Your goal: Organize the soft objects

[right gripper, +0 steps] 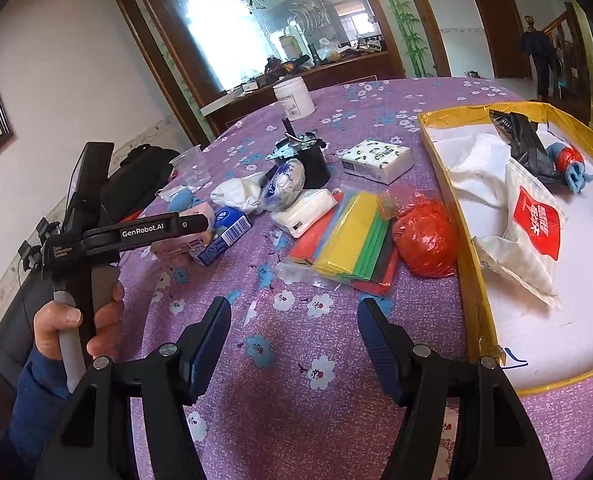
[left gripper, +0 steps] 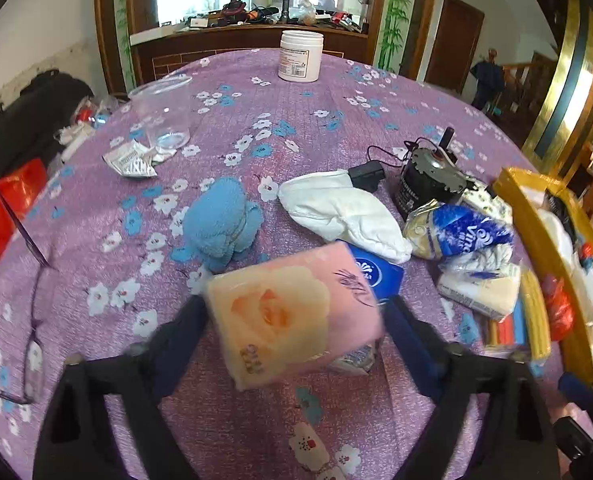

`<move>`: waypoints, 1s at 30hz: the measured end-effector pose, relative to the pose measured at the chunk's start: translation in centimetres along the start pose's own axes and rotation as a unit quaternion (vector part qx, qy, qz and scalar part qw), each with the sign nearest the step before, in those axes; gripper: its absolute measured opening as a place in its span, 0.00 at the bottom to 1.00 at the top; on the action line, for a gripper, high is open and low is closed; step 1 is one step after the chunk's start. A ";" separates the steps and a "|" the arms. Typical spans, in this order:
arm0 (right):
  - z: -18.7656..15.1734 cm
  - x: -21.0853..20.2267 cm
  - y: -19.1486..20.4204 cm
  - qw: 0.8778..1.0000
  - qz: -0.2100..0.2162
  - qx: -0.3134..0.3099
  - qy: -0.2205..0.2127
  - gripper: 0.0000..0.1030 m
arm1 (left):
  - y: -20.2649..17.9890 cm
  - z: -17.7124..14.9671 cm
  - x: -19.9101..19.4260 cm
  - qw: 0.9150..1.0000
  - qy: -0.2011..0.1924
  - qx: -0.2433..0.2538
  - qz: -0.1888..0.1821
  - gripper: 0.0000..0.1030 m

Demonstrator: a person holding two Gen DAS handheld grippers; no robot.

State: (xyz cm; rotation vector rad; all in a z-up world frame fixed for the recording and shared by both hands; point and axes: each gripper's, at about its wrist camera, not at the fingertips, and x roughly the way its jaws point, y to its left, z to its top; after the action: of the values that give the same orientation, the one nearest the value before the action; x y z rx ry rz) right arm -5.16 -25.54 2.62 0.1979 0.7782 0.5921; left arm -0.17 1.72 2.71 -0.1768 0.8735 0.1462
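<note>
Left gripper [left gripper: 294, 304] straddles the pink tissue pack [left gripper: 292, 320], lower centre of the left wrist view. Its fingers [left gripper: 184, 328] stand wide, one on each side. The left one looks to be touching the pack and there seems to be a thin gap at the right one. It is blurred, so I cannot tell if it is gripping. The wide stance fits the pack's broad side, and this looks like the pick-up step.

The pack sits on the tabletop [left gripper: 256, 120], half over a blue tissue box [left gripper: 376, 276]. In the right wrist view a hand [right gripper: 68, 328] at lower left holds that gripper's handle.

Right gripper [right gripper: 294, 308] is open and empty, over bare tabletop at bottom centre, probably waiting its turn.

The likely goal is the yellow-rimmed box [right gripper: 448, 184] at right of the right wrist view. It already holds white bags [right gripper: 528, 224] and a black wrapper [right gripper: 524, 140], so the task looks partly done.

Still out on the tabletop:
- blue towel toy [left gripper: 224, 224]
- white cloth [left gripper: 344, 212]
- red bag [right gripper: 426, 240]
- coloured sheets pack [right gripper: 352, 240]
- more tissue packs at right

Not soft, probably to leave:
- motor [left gripper: 428, 180] with its cable
- white jar [left gripper: 300, 56]
- clear cup [left gripper: 164, 112]
- glasses [left gripper: 32, 340] at lower left

The way to the box crosses the sheets pack and the red bag, so the pack will likely need lifting over them. The blue tissue box may get dragged along.
</note>
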 end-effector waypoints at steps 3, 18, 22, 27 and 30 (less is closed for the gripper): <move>0.0 0.0 0.1 1.000 -0.006 0.000 0.000 0.69 | 0.3 -0.5 -0.7 1.000 -0.010 -0.011 -0.004 0.78; 8.0 1.9 -0.7 0.997 -0.072 -0.013 0.033 0.68 | -3.1 -6.4 -4.7 0.994 -0.023 0.053 -0.092 0.78; 10.7 5.5 -1.4 0.994 -0.081 -0.024 0.065 0.68 | -2.9 -6.6 -4.3 0.994 -0.009 0.051 -0.095 0.78; 11.1 9.3 -2.1 0.989 -0.095 -0.017 0.116 0.68 | -3.2 -6.9 -4.4 0.994 -0.012 0.060 -0.090 0.78; 9.9 10.2 -2.1 0.987 -0.070 -0.009 0.144 0.68 | -3.0 -6.8 -4.4 0.994 -0.012 0.057 -0.094 0.78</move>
State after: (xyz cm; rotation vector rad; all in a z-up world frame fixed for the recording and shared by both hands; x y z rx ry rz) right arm 8.48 -21.01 2.70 0.0397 1.0564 0.5003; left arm -7.48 -2.89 2.10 -0.1507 0.8351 -0.0775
